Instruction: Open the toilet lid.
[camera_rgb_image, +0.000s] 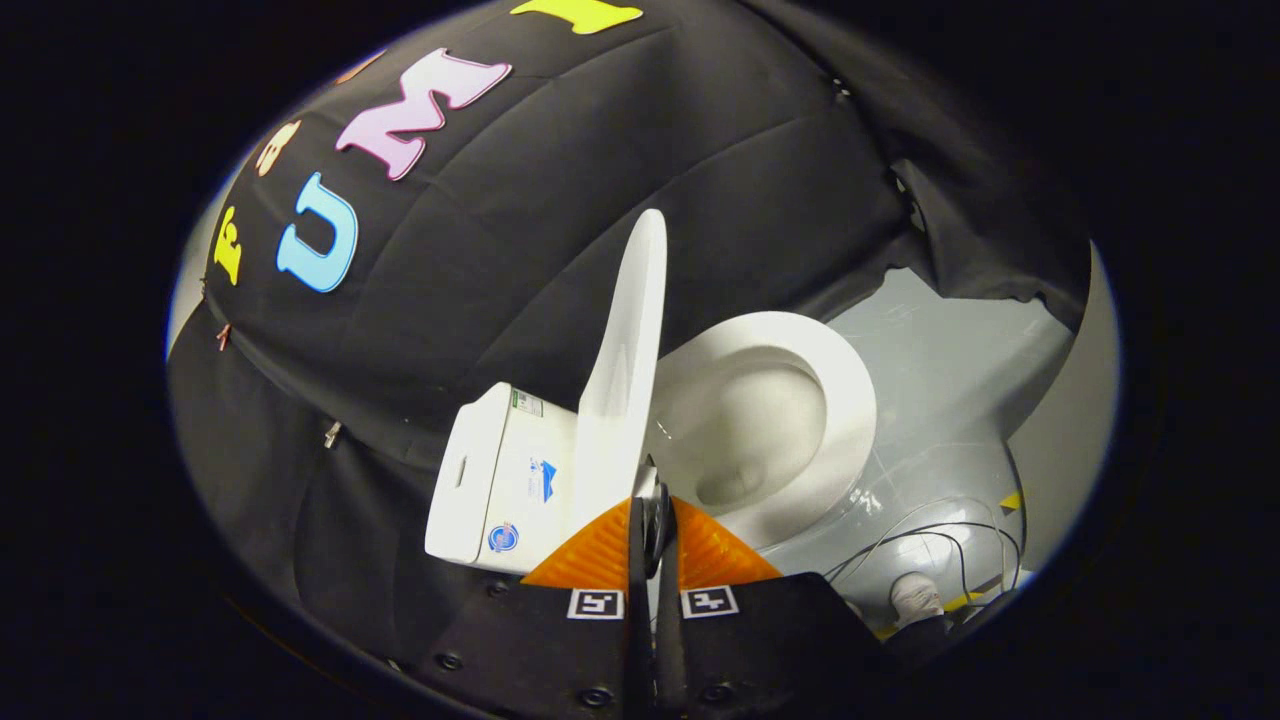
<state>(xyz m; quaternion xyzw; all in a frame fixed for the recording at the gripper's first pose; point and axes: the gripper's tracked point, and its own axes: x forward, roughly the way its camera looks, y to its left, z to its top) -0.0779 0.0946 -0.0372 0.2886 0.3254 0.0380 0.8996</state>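
Standing nearly upright, the lid (628, 370) is a smooth, glossy white oval seen edge-on, leaning toward the boxy tank (495, 485). Beside it lies the rounded seat (800, 350) ringing the bowl (750, 440). The gripper (655, 520) points at the lid's hinge end, its fingers (600, 555) pressed almost together, a dark part showing in the slit between them. Grey, shiny floor (950, 350) carries thin cables (930, 535); wrinkled black cloth (650, 170) walls the booth.

Glossy smooth white on toilet lid (625, 370), looks like plastic; seat ring (830, 400) and bowl (750, 430) same gloss, ceramic-like. Cistern (500, 480) glossy, with stickers. Matt creased cloth on booth wall (600, 180). Floor (930, 350) smooth grey, semi-gloss, reflective. Gripper (650, 525) fingers nearly closed, pads (590, 555) ribbed.
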